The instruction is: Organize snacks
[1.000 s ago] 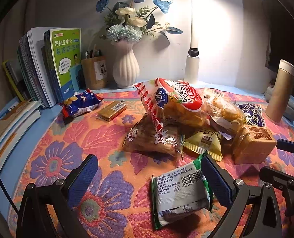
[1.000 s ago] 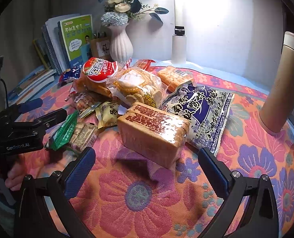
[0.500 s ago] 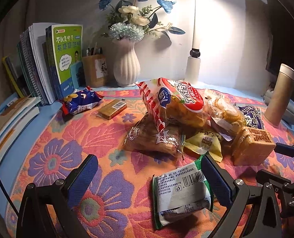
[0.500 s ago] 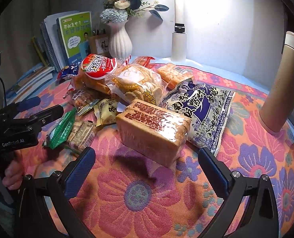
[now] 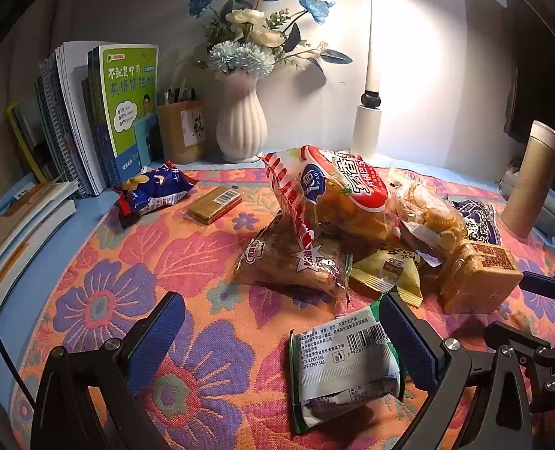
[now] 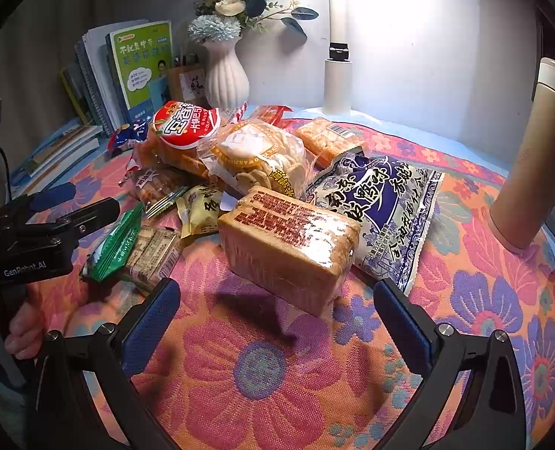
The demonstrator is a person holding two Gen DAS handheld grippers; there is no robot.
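Lying flat, bread loaf (image 6: pixel 288 247) runs left-to-right.

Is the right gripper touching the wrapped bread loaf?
Apart. In the right wrist view, the right gripper is open, and bare tablecloth shows between its fingers and the bread loaf.

A heap of snack packs lies mid-cloth, a red-and-white bag (image 5: pixel 333 191) tilted on top, a wrapped bread loaf (image 6: pixel 288 243) at its near edge, a green-and-white packet (image 5: pixel 344 367) flat in front, a blue packet (image 5: pixel 151 191) well apart by the books
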